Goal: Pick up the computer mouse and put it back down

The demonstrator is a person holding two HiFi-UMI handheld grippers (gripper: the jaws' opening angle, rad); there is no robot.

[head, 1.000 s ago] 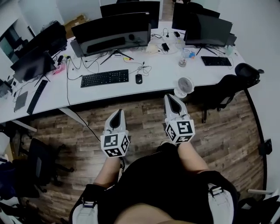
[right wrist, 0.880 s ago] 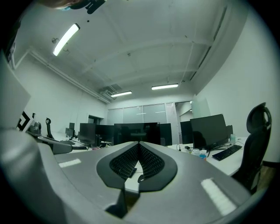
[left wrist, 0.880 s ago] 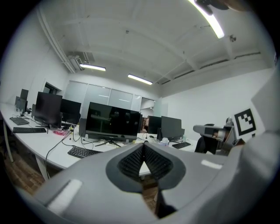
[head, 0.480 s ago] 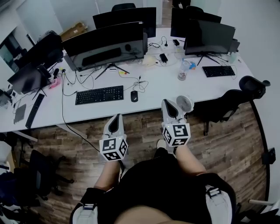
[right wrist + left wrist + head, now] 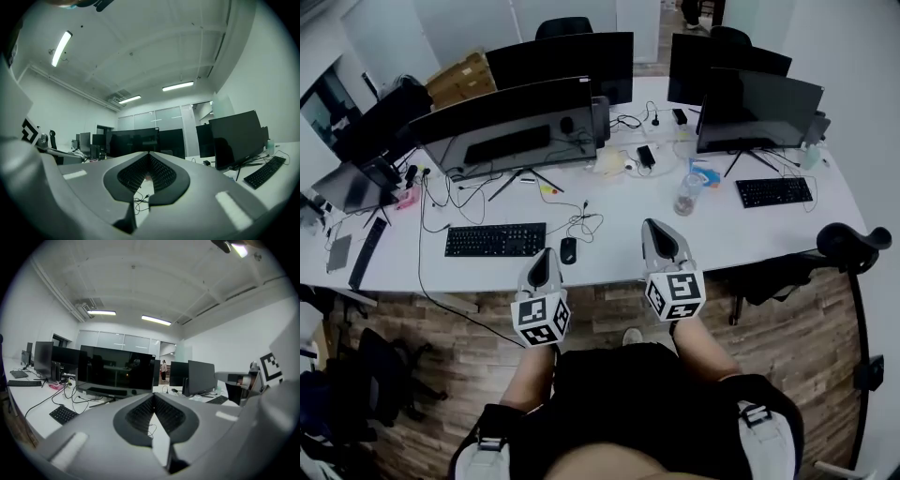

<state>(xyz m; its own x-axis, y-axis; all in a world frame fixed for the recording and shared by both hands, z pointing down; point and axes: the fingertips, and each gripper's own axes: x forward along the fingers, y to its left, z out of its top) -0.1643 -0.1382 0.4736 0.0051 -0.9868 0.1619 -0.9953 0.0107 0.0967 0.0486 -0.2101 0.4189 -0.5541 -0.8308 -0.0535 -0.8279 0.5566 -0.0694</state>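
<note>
The black computer mouse (image 5: 568, 250) lies on the white desk (image 5: 619, 261), just right of a black keyboard (image 5: 495, 239) and trailing a thin cable. My left gripper (image 5: 543, 258) is shut and empty, its tip over the desk's near edge, a little left of the mouse. My right gripper (image 5: 653, 228) is also shut and empty, reaching over the desk well to the right of the mouse. In the left gripper view the jaws (image 5: 153, 395) meet at the tip; the right gripper view shows its jaws (image 5: 149, 153) closed the same way. The mouse is hidden in both gripper views.
A wide dark monitor (image 5: 502, 122) stands behind the keyboard with loose cables around its foot. A clear bottle (image 5: 687, 195) stands to the right, then a second monitor (image 5: 757, 98) and keyboard (image 5: 773, 191). A black office chair (image 5: 848, 244) sits at the desk's right end.
Both grippers have come forward from above the wooden floor to the desk's near edge. The mouse now lies close beside the left gripper's tip. Both stay shut.
</note>
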